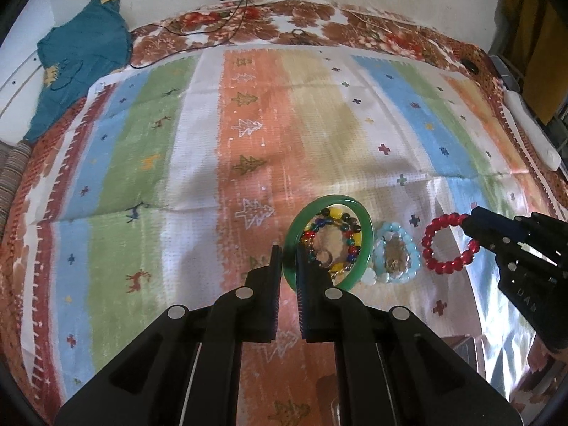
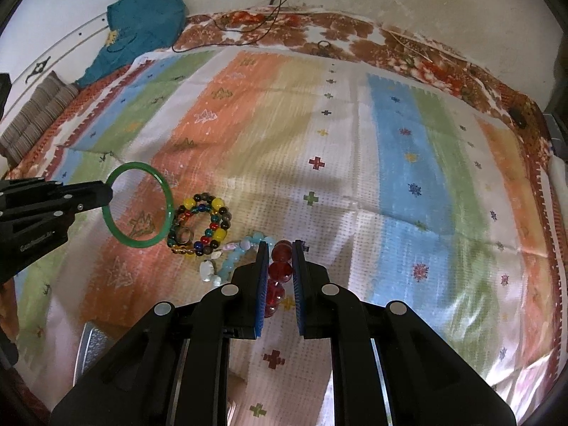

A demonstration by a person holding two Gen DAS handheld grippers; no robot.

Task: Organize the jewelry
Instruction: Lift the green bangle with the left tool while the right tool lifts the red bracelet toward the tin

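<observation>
Gripping green bangle (image 2: pixel 142 204) (lifted): left hand-held gripper (image 1: pixel 288 261); right hand-held gripper (image 2: pixel 280 261) clamping red bracelet (image 1: pixel 448 244).

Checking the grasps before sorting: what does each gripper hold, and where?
Left gripper pinches the green bangle at its rim; right gripper clamps the red bead bracelet on its beads.

Jewelry: four bracelets
Green bangle (image 2: pixel 140 204) and red bead bracelet (image 1: pixel 448 243) held aloft; multicolour (image 2: pixel 200 224) and pale-blue (image 1: pixel 396 257) bead bracelets lying on cloth.
</observation>
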